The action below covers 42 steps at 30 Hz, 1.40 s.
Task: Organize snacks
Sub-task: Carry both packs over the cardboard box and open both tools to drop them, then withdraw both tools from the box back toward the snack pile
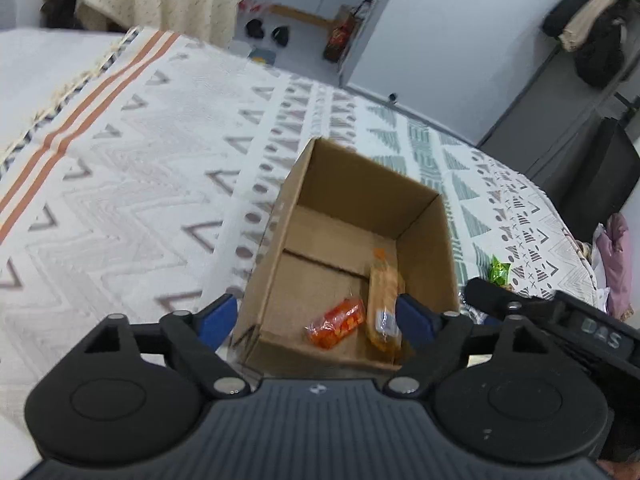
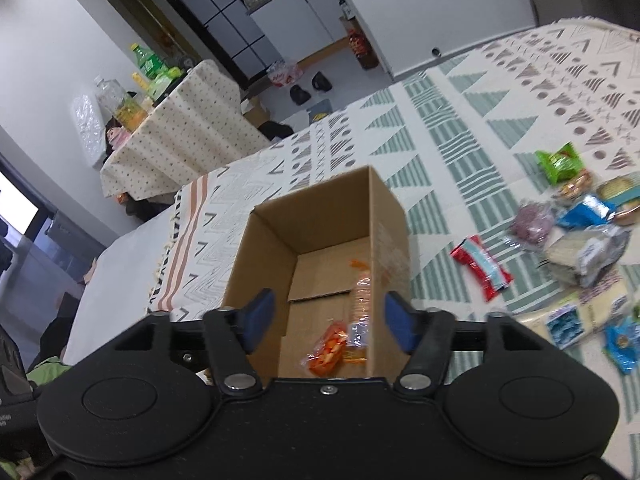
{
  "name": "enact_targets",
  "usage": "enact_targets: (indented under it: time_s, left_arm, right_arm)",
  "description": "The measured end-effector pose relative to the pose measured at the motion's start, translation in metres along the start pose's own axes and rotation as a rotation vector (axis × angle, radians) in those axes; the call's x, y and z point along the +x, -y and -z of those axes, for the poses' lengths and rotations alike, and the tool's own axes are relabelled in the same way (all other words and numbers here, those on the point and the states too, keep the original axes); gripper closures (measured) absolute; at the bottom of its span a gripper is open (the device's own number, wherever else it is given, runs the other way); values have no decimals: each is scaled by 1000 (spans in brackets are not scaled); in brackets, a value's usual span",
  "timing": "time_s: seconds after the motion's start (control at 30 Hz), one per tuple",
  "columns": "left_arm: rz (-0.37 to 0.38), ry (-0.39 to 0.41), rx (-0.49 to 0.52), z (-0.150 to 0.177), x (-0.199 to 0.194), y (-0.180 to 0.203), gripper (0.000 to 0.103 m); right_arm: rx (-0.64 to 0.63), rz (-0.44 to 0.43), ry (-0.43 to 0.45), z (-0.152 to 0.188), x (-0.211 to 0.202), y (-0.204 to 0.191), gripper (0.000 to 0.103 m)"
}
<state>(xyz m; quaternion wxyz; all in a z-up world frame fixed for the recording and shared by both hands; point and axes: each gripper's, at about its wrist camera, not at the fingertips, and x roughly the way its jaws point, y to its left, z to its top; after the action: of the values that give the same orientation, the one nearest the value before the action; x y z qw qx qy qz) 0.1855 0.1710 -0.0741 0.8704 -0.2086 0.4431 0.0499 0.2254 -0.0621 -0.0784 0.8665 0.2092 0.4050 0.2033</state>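
Currently left gripper (image 1: 316,322) hangs over the near rim of the box (image 1: 304,188), tilted down into it, fingers (image 1: 218,318) spread, holding nothing. Box sits open on the patterned cloth (image 1: 132,152). Inside it: orange pack (image 1: 336,323) on the floor, long clear pack (image 1: 383,304) beside it along the right wall. Right gripper (image 2: 329,322) also points down into the box from the near side, fingers spread and empty. Loose snacks (image 2: 576,256) lie on the cloth right of the box, red pack (image 2: 482,263) nearest.
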Motion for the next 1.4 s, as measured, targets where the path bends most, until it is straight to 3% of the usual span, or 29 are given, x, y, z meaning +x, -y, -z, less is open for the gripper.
enact_targets:
  time_s: [0.07,0.33,0.47,0.93,1.4]
  left_arm:
    - [-8,-4,-15,2,-3,1,17]
    - [-45,11,-11,15,-21,16,8]
    - [-52,31,-5,21,-32,28,0]
    - [-33,68,65,44,-61,79,0]
    - [-29,56,101,66,-76,123,0]
  right_arm:
    - [-12,24,5,1,-5,2,23]
    - [-36,47,27,1,-34,16,1]
    - [-38,37,23,0,-49,26,0]
    - [-2,42,119,-6,-111,72,0]
    - [65,12,121,-8,-143,125,0]
